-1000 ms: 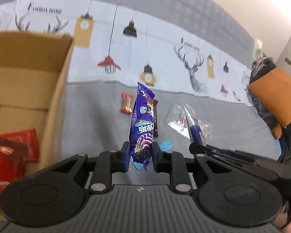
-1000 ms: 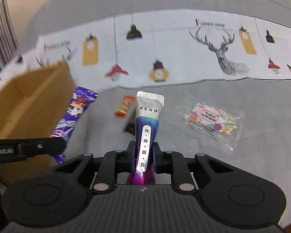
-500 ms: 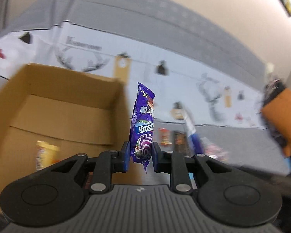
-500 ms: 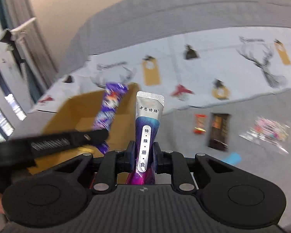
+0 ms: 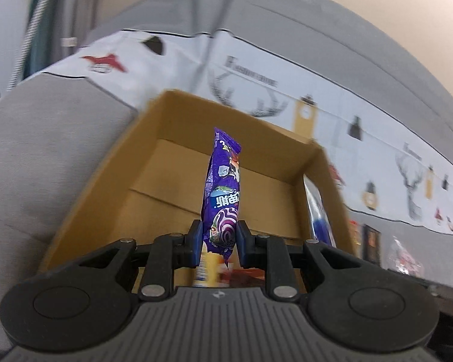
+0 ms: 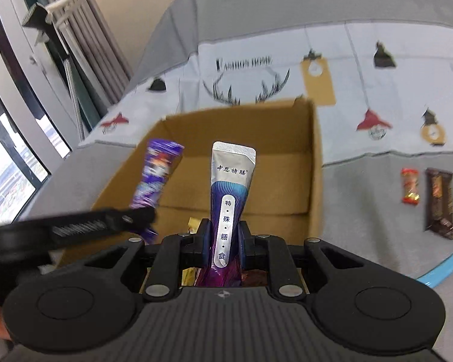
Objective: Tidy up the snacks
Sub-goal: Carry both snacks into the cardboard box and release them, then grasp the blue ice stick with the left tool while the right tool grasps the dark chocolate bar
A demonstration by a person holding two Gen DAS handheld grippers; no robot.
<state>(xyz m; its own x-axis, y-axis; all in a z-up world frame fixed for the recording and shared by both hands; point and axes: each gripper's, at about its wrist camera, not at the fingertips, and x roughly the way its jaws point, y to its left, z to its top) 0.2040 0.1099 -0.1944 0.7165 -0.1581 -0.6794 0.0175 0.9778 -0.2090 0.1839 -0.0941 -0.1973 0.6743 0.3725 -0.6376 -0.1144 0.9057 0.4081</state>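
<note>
Purple snack packet (image 5: pixel 223 199) pinched upright in our left gripper (image 5: pixel 220 239); silver-purple sachet (image 6: pixel 230 199) clamped in our right gripper (image 6: pixel 225 242). Both over open cardboard box (image 5: pixel 166 163); beyond, printed cloth (image 6: pixel 362 69).

Glossy wrappers, matt cardboard and cloth

The glossy purple foil snack packet (image 5: pixel 223 193) and silver-purple shiny sachet (image 6: pixel 231 193) contrast with the matt brown cardboard box (image 5: pixel 105 181), soft grey printed cloth cover (image 6: pixel 377 196) and matt black plastic fingers (image 5: pixel 196 238).
</note>
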